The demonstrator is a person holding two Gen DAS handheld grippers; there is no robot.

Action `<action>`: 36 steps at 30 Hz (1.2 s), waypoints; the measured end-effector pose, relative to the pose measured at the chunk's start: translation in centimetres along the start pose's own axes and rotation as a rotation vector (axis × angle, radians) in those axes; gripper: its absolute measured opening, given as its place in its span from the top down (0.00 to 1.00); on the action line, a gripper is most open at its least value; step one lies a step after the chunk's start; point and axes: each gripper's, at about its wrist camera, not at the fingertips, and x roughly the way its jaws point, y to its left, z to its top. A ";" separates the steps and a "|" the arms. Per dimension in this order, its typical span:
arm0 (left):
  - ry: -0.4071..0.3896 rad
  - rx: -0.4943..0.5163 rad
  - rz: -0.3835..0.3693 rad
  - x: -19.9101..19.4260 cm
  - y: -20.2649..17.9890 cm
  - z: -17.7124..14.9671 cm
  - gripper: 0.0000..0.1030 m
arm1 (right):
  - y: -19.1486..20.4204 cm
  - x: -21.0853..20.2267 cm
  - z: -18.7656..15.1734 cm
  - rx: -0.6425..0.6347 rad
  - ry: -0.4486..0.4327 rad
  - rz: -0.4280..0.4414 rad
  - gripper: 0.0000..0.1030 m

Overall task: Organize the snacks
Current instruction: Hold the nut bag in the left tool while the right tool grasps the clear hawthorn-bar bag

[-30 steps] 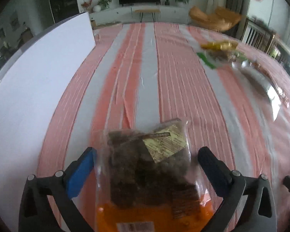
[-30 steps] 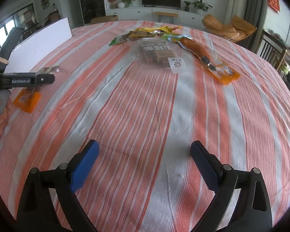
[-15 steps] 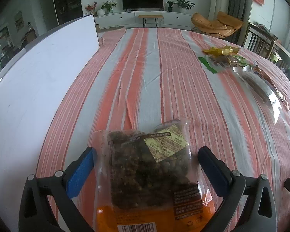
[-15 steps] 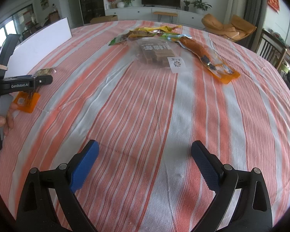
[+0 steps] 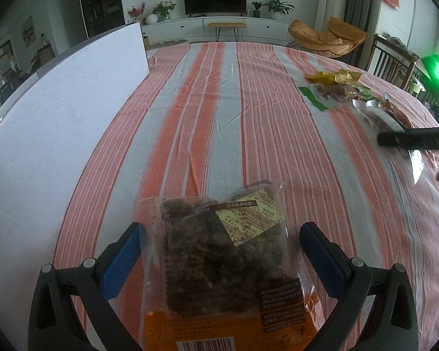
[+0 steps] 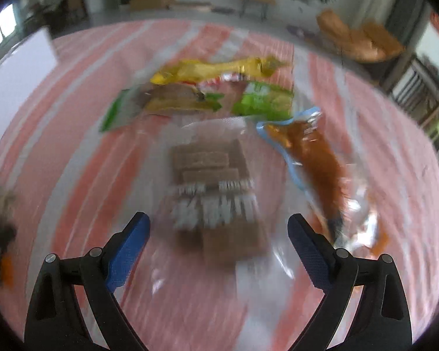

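Striped orange-and-grey cloth (image 5: 219, 111) covers the whole table, with a white board (image 5: 58, 122) standing along the left of the left wrist view.

Nearest to me in that view, at the bottom centre, my left gripper (image 5: 219, 251) has its blue pads spread wide on either side of a bag of dark snack (image 5: 219, 257). The bag lies flat on the cloth, its long axis running straight up the frame, orange end towards the camera. The pads look clear of its edges, so I read nothing as clamped.

My right gripper (image 6: 218, 239) is the one that matters now. Its view is smeared, but its jaws are wide and starting to close, and a clear bag of brown wafer blocks (image 6: 216, 193) sits between and just beyond the tips, in the lower centre. I can't see either pad pressing on it. That bag's long axis also runs up the frame, roughly in line with the fingers, so closing should pinch it across its narrow width.

Just right of it lies a long orange-brown packet (image 6: 316, 158), slanting to the lower right. Farther up sit the green packets (image 6: 263, 102) and a yellow wrapper (image 6: 219, 68). All of these are nearer my right hand than my left.
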 end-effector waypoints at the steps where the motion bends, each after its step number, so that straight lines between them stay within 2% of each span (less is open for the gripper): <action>1: 0.000 0.000 0.000 0.0 0.0 0.0 0.00 | -0.3 0.1 0.3 0.026 -0.008 0.006 0.11; 2: 0.000 0.000 0.000 0.0 0.0 0.0 0.00 | -0.6 0.1 0.4 0.062 -0.012 -0.004 0.23; 3: 0.000 0.000 0.000 0.0 0.0 0.0 0.00 | -0.7 -0.5 0.3 0.078 -0.029 -0.019 0.39; 4: 0.000 0.000 0.000 0.0 0.0 0.0 0.00 | -0.6 -1.1 0.2 0.088 -0.039 -0.011 0.43; 6: 0.000 0.000 0.000 0.0 0.1 0.0 0.00 | -0.3 -1.9 -0.7 0.083 -0.019 -0.018 0.44; 9: 0.000 0.000 0.000 0.0 0.1 0.0 0.00 | 0.7 -3.9 -4.7 0.056 -0.016 -0.030 0.44; 12: 0.000 0.000 0.000 0.0 0.1 0.0 0.00 | 1.4 -7.0 -11.0 0.096 -0.054 -0.049 0.44; 13: 0.000 0.000 0.000 0.0 0.1 0.0 0.00 | 1.5 -7.5 -12.1 0.107 -0.068 -0.057 0.44; 14: 0.000 0.000 -0.001 0.0 0.1 0.0 0.00 | 1.8 -8.5 -14.4 0.117 -0.099 -0.077 0.43; 16: 0.001 0.000 -0.001 0.0 0.1 0.0 0.00 | 2.1 -9.4 -16.8 0.132 -0.147 -0.102 0.39; 17: 0.001 0.000 -0.001 0.0 0.1 0.0 0.00 | 2.1 -9.6 -17.2 0.146 -0.160 -0.105 0.31; 18: 0.000 0.000 -0.001 0.0 0.1 0.0 0.00 | 1.9 -9.4 -17.9 0.172 -0.169 -0.110 0.16; 20: 0.001 0.000 -0.001 0.0 0.1 0.0 0.00 | 1.3 -9.2 -18.0 0.217 -0.177 -0.109 0.11; 26: 0.001 0.000 -0.001 0.0 0.1 0.0 0.00 | 0.8 -8.9 -16.8 0.223 -0.168 -0.095 0.06; 36: 0.001 0.000 -0.001 0.0 0.1 0.0 0.00 | 1.0 -8.6 -17.3 0.221 -0.169 -0.098 0.06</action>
